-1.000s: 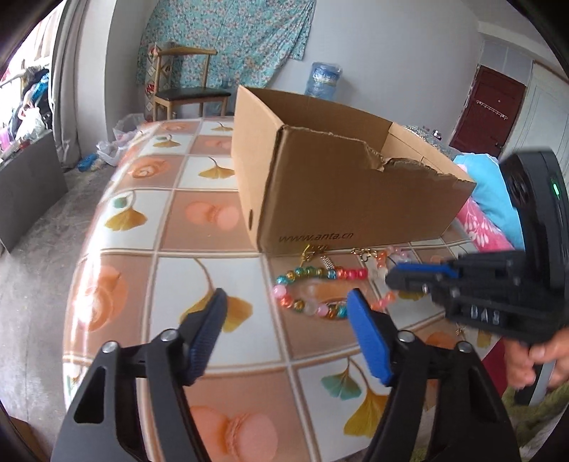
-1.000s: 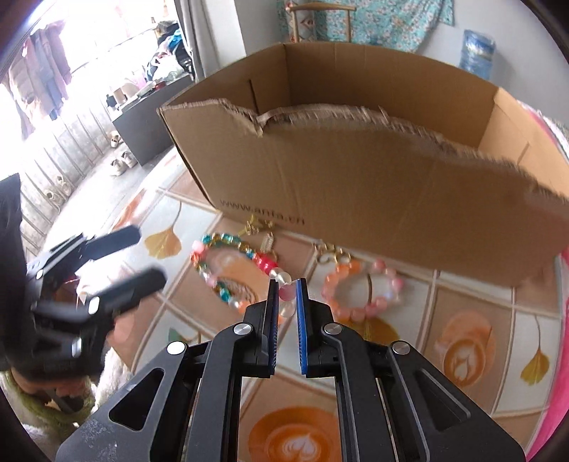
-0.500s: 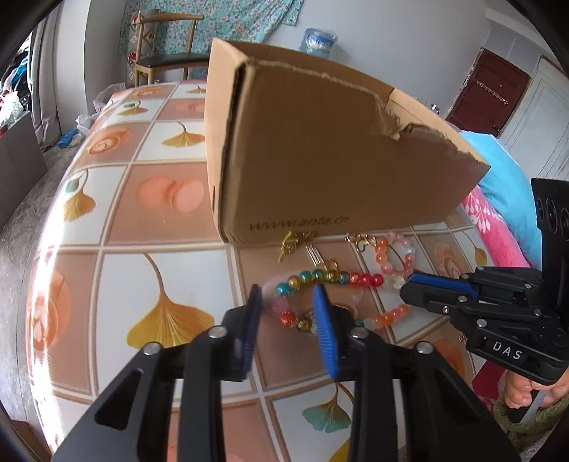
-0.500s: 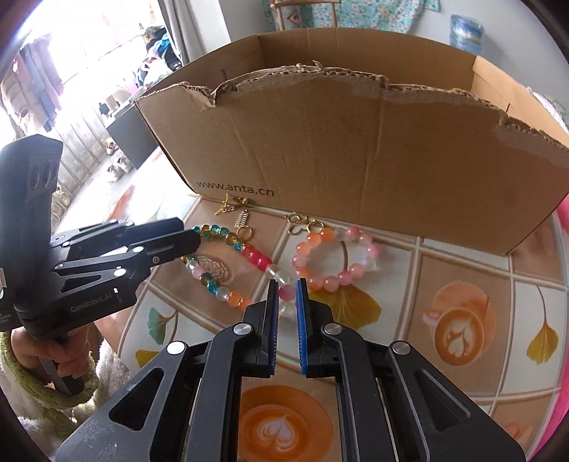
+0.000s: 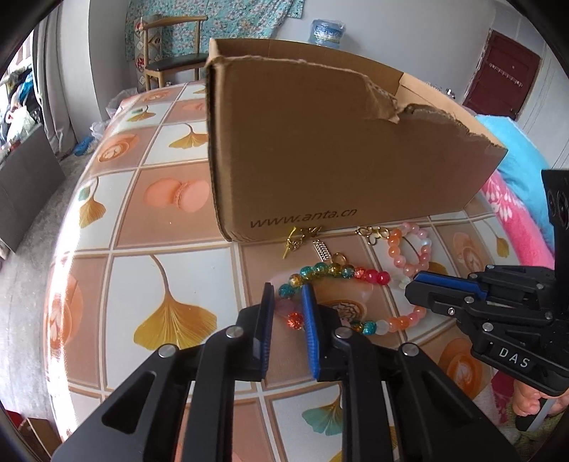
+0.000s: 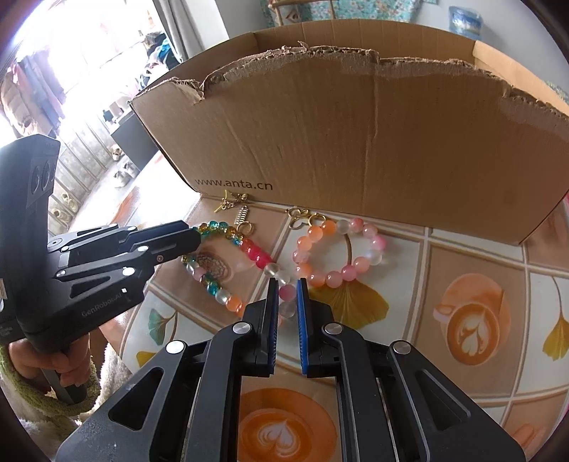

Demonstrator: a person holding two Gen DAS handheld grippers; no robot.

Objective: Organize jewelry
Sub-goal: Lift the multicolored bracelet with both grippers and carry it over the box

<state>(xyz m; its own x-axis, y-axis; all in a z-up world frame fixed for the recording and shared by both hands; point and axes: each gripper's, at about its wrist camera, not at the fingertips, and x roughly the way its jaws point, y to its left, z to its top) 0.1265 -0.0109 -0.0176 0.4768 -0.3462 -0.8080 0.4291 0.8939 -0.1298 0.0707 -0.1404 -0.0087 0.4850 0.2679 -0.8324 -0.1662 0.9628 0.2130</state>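
A multicoloured bead bracelet (image 5: 334, 272) (image 6: 256, 252) lies on the patterned tabletop (image 5: 170, 277), close in front of a torn cardboard box (image 5: 338, 160) (image 6: 355, 142). To its right lies a pink and orange bead bracelet (image 5: 398, 261) (image 6: 334, 277). My left gripper (image 5: 288, 302) (image 6: 193, 236) is at the multicoloured bracelet's left side. Its jaws are closing, with a pale bead and a red bead between the pads and touching them. My right gripper (image 6: 287, 295) (image 5: 414, 286) is shut, its tips over the same bracelet's right side. A pink bead shows through the slit.
Small gold and silver charms (image 5: 295, 241) (image 6: 231, 200) lie against the box's base. A pink and blue blanket (image 5: 515, 199) lies off the table's right side. A wooden chair (image 5: 170, 46) and a water bottle (image 5: 327, 32) stand behind the table. The table's rounded edge runs down the left.
The left jaws narrowed from wide open to just around the bracelet's beads as that gripper moved in. The right gripper slid closer over the bracelet and stayed shut.
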